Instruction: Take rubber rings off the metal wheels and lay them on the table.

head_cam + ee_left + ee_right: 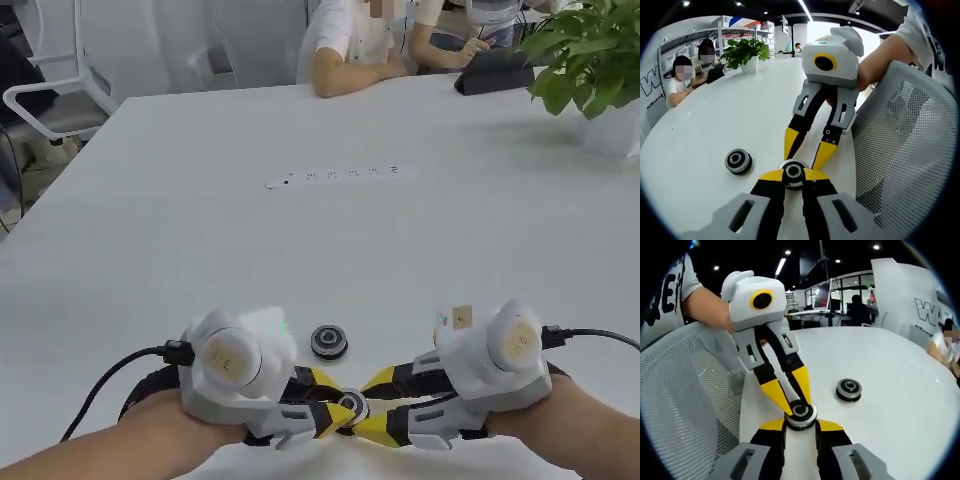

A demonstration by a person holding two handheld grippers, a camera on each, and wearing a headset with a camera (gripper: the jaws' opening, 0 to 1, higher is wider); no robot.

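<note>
"Progress so far?"

"Barely begun, I'd judge. Both wheels I can see look to have their rubber on."

"Where's the one in hand?"

"The wheel [351,405] sits between the two tools. The left hand-held gripper [792,176] is clamped on it. The right hand-held gripper [801,426] faces it with jaws against the rim, but I cannot tell whether they bite."

"And the other?"

"A second wheel [329,341] stands on the bench [300,250] just beyond the left jaws, untouched, with its rubber ring [729,161] in place."

"So what's left?"

"Both rings, it seems: peeling them off and laying them down."
</note>
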